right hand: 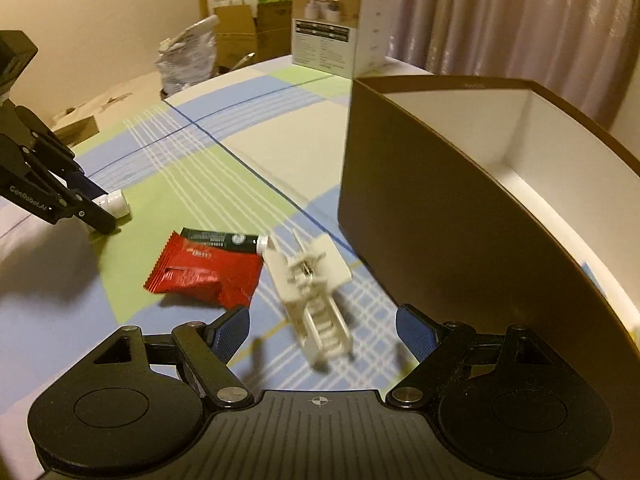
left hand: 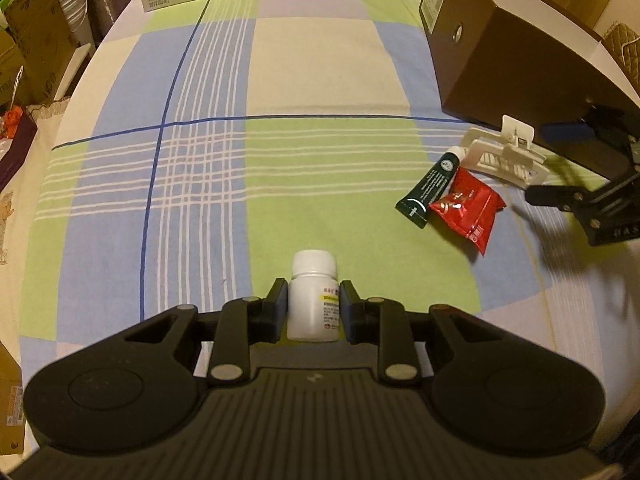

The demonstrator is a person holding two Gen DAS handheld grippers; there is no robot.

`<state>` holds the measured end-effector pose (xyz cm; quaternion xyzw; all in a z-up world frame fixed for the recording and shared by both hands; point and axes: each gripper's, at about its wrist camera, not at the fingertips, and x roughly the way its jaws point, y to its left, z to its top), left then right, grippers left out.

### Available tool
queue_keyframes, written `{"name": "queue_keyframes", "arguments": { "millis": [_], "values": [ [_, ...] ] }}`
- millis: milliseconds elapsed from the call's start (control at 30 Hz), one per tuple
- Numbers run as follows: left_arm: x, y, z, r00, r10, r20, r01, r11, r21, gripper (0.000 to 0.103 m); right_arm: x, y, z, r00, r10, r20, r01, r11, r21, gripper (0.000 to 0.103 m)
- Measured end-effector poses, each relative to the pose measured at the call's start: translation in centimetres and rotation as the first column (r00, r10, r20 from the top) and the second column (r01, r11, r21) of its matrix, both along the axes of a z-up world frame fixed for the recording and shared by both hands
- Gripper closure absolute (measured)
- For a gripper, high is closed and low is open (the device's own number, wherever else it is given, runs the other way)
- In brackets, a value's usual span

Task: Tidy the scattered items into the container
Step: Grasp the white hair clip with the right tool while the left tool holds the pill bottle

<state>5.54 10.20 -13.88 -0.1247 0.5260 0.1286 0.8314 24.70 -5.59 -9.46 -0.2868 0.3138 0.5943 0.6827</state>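
My left gripper (left hand: 313, 294) is shut on a small white pill bottle (left hand: 313, 296) with a white cap, down on the checked cloth; the same bottle (right hand: 114, 202) shows at far left in the right wrist view. A dark green tube (left hand: 430, 188), a red snack packet (left hand: 466, 210) and a white plastic clip (left hand: 504, 154) lie together near the brown box (left hand: 516, 52). My right gripper (right hand: 322, 330) stands open just over the near end of the white clip (right hand: 310, 292), beside the red packet (right hand: 204, 272) and green tube (right hand: 222, 239). The brown box (right hand: 420, 208) has a white inside.
A checked green, blue and cream cloth (left hand: 304, 92) covers the table. A white printed carton (right hand: 340, 24) stands at the far edge. Cardboard boxes (right hand: 248, 36) and a crumpled bag (right hand: 188, 56) sit beyond the table.
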Motion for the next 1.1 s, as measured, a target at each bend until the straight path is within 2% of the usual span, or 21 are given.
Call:
{"name": "queue_keyframes", "arguments": {
  "millis": [33, 100, 133, 233, 267, 333, 433, 467, 767, 1100],
  "values": [
    [0.0, 0.0, 0.0, 1.000, 0.000, 0.002, 0.000, 1.000, 0.002, 0.080, -0.1, 0.2, -0.2, 1.000, 0.012, 0.002, -0.012, 1.000, 0.006, 0.017],
    [0.0, 0.0, 0.0, 1.000, 0.002, 0.004, -0.002, 1.000, 0.004, 0.080, -0.5, 0.7, -0.6, 0.999, 0.022, 0.025, -0.022, 1.000, 0.009, 0.050],
    [0.1, -0.1, 0.0, 1.000, 0.003, 0.003, -0.003, 1.000, 0.006, 0.080, -0.4, 1.0, -0.9, 1.000, 0.010, 0.021, -0.010, 1.000, -0.001, 0.054],
    [0.1, -0.2, 0.0, 1.000, 0.000, 0.003, 0.000, 1.000, 0.016, 0.080, 0.0, 0.9, -1.2, 0.998, -0.054, -0.017, 0.055, 0.998, 0.042, 0.056],
    [0.1, -0.3, -0.1, 1.000, -0.001, 0.003, 0.001, 1.000, 0.019, 0.080, 0.0, 0.7, -1.1, 0.997, -0.065, -0.033, 0.067, 0.996, 0.060, 0.069],
    [0.1, -0.4, 0.0, 1.000, -0.003, 0.001, 0.003, 1.000, 0.025, 0.080, -0.2, 0.2, -1.0, 0.996, -0.068, -0.053, 0.072, 0.995, 0.075, 0.075],
    [0.2, -0.6, -0.1, 1.000, -0.020, -0.002, 0.020, 0.999, 0.038, 0.080, -1.0, -0.7, -0.7, 0.995, -0.087, -0.043, 0.090, 0.993, 0.073, 0.075],
    [0.2, -0.7, -0.1, 1.000, -0.024, -0.002, 0.024, 0.999, 0.039, 0.080, -1.3, -1.2, -0.5, 0.994, -0.101, -0.042, 0.104, 0.992, 0.078, 0.081],
    [0.1, -1.9, 0.0, 0.998, -0.056, 0.011, 0.056, 0.998, 0.021, 0.081, -2.8, -6.9, 1.1, 0.955, -0.274, -0.114, 0.284, 0.955, 0.084, 0.081],
    [0.7, -4.2, 0.6, 0.993, -0.117, 0.004, 0.117, 0.993, 0.022, 0.081, -2.7, -10.0, 3.8, 0.906, -0.397, -0.143, 0.413, 0.904, 0.107, 0.081]
  ]
}}
